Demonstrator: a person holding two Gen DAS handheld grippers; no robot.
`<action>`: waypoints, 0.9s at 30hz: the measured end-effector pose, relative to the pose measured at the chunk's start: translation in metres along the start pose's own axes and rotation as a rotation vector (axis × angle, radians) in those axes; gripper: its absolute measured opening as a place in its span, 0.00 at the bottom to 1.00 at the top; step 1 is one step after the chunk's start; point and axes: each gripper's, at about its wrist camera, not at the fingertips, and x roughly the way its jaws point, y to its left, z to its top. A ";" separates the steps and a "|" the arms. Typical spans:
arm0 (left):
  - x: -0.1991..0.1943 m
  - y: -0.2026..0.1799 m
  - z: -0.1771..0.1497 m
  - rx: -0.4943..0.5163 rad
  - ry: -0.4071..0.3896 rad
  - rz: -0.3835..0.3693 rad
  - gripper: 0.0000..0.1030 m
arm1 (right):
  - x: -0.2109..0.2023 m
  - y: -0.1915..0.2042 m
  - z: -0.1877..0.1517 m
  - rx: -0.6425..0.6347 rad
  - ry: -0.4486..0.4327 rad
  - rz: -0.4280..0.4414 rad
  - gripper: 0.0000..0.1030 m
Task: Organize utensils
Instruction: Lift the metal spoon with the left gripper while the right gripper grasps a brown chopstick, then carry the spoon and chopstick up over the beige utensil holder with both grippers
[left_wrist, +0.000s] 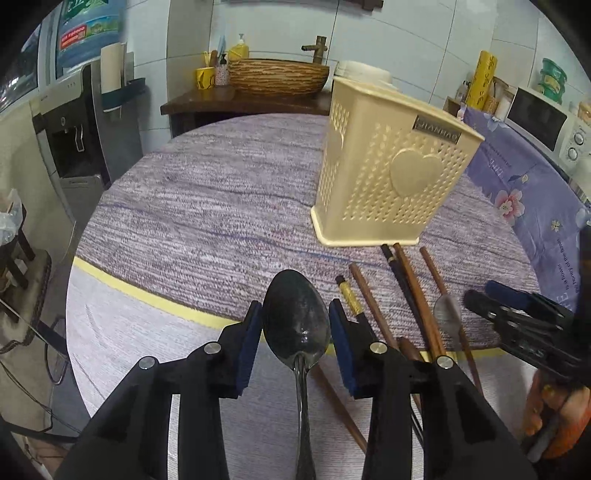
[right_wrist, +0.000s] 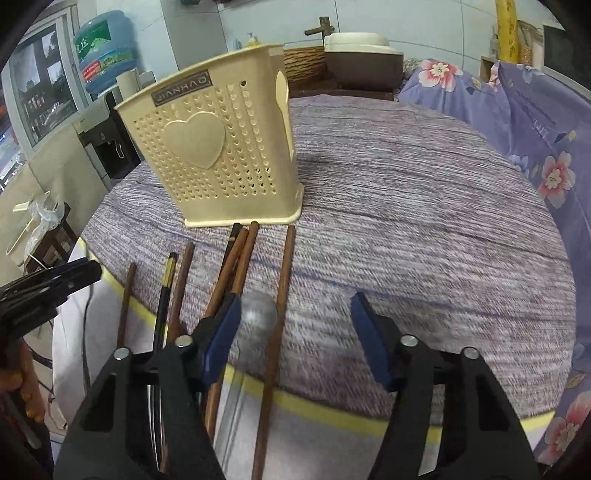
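My left gripper (left_wrist: 295, 325) holds a dark metal spoon (left_wrist: 296, 321), bowl up between the blue pads, handle running back under the camera. A cream perforated utensil holder (left_wrist: 391, 162) stands ahead to the right; it also shows in the right wrist view (right_wrist: 218, 155). Several brown chopsticks (left_wrist: 413, 291) and a second metal spoon (left_wrist: 447, 314) lie in front of it. My right gripper (right_wrist: 295, 332) is open above the table, its left pad beside that spoon (right_wrist: 258, 317) and the chopsticks (right_wrist: 280, 295). It also shows at the left wrist view's right edge (left_wrist: 517, 317).
A purple woven cloth (right_wrist: 424, 229) covers the round table, with a yellow band at its near edge (right_wrist: 325, 410). A floral sheet (right_wrist: 535, 129) drapes at the right. A wicker basin (left_wrist: 277, 75) and counter stand behind; a water dispenser (left_wrist: 74, 122) is far left.
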 end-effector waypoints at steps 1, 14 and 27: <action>-0.001 -0.001 0.001 0.003 -0.005 0.001 0.37 | 0.007 0.002 0.004 -0.004 0.012 -0.006 0.53; 0.001 0.001 0.008 0.003 -0.016 -0.008 0.36 | 0.049 0.019 0.026 -0.062 0.088 -0.143 0.35; -0.008 -0.003 0.012 0.011 -0.041 -0.011 0.36 | 0.035 0.012 0.022 -0.029 0.043 -0.093 0.08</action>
